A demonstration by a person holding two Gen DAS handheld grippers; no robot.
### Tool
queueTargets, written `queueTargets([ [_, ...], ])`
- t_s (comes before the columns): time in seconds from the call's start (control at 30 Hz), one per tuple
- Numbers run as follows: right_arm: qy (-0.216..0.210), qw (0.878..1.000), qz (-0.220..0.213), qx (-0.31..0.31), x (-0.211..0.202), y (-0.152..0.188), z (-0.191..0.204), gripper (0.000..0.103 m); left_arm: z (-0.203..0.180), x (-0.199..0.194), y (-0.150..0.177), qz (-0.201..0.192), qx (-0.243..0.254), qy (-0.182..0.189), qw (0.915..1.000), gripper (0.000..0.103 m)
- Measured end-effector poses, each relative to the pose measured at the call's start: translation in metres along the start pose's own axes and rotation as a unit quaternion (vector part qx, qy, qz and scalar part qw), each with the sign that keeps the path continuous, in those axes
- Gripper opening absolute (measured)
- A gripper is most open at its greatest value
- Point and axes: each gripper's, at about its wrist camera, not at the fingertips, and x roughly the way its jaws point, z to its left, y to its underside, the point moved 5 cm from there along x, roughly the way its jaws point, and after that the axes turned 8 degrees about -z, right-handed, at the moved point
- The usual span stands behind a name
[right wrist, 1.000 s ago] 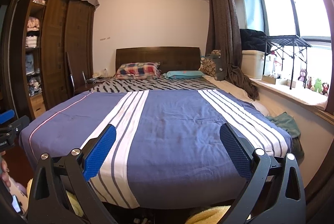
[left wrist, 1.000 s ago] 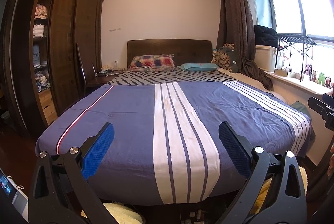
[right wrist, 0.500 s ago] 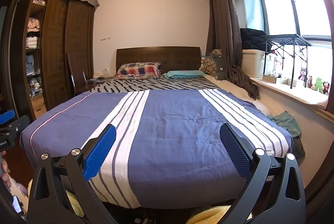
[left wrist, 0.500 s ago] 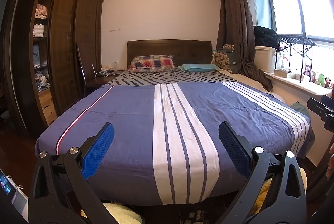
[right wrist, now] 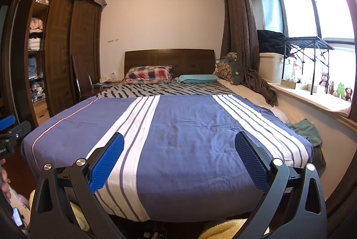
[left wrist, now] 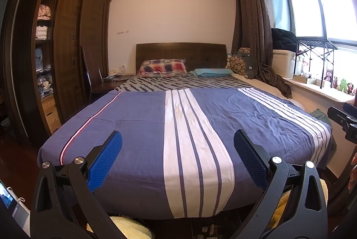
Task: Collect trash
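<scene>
Both grippers face a bed from its foot end. My left gripper is open and empty, its blue pads wide apart above the blue and white striped cover. My right gripper is open and empty over the same cover. I see no clear piece of trash on the bed. Small items lie on the bedside table by the headboard, too small to name. The right gripper's edge shows at the right of the left wrist view.
A dark wardrobe with open shelves stands left of the bed. A window sill with toys, a white box and a folding rack runs along the right. Fluffy yellow slippers and small items lie on the floor under the bed's foot.
</scene>
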Motion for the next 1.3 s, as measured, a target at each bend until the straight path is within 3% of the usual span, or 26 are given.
queueTargets([
  [1.0,0.002,1.000,0.007,-0.004,0.0007,0.0019,0.0025,0.100,0.0012,-0.0022,-0.0011,0.005,0.000,-0.004,1.0000,0.095],
  [1.3,0.000,1.000,0.009,-0.004,0.0017,0.0028,0.0021,0.100,0.0007,-0.0003,0.0029,0.013,-0.014,0.010,0.9998,0.095],
])
